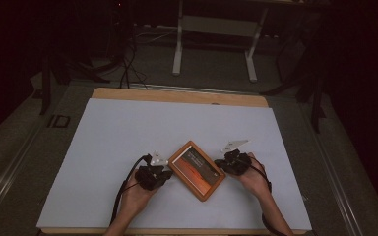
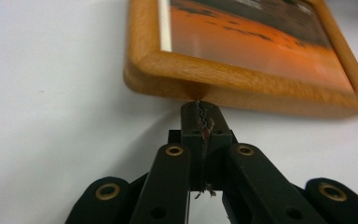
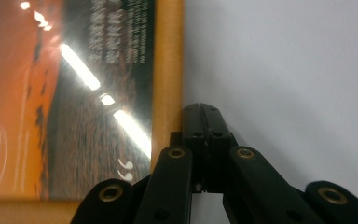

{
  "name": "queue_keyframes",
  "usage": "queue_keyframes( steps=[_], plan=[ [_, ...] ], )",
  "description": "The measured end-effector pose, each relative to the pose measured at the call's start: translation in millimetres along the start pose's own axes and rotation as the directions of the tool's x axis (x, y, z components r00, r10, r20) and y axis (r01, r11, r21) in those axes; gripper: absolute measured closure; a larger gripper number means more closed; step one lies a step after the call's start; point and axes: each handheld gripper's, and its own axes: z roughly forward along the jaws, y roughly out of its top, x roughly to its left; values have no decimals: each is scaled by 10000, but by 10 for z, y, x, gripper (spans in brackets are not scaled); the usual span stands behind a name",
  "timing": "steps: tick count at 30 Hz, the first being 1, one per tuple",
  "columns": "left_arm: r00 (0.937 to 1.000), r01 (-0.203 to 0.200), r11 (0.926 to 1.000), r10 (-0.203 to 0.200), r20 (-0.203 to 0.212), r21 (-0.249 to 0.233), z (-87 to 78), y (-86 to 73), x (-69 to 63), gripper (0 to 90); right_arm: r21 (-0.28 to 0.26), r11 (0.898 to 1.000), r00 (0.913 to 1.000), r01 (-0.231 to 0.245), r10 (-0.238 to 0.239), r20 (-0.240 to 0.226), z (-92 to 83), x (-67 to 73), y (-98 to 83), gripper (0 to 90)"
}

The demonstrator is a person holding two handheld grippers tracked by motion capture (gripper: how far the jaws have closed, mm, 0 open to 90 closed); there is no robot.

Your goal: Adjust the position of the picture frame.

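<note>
We've got the wooden picture frame (image 1: 197, 170) lying flat, near the middle of the white table (image 1: 118, 132). Left gripper (image 1: 164, 172) is closed, tips seemingly touching the frame's left edge; right gripper (image 1: 220, 163) is closed too, beside its right edge.

One wooden picture frame (image 1: 197, 170), one white table sheet (image 1: 128, 132), two grippers: left gripper (image 1: 163, 173), right gripper (image 1: 222, 162).

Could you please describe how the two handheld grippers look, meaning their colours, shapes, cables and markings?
Both the left gripper and the right gripper are black. Each carries a pale grey three-cornered plate on top and trails a black cable along the forearm. In the gripper views, each has two flat black link arms with brass-coloured ringed holes, ending in narrow jaws; the left gripper's pads have a zigzag toothed seam.
</note>
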Motion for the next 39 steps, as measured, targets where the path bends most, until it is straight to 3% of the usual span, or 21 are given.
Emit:
queue_keyframes(
  steps=[11,17,22,30,39],
  plan=[
    [9930,1074,9941,-1081,-485,-155,85,150,301,898,93,9991,9991,421,-421,20,55,290,-20,900],
    [9867,1512,9880,-1529,-553,-326,120,178,436,898,184,9969,9963,768,-775,384,117,481,74,900],
    [9866,1513,9880,-1530,-573,-328,129,195,464,897,266,9967,9948,773,-789,648,137,540,88,900],
    [9835,1668,9851,-1692,-641,-410,169,233,505,898,37,9980,9962,635,-636,599,108,567,45,900],
    [9845,1545,9877,-1559,-805,-224,200,310,537,898,-127,9976,9961,688,-679,571,79,608,55,900]
  ],
)
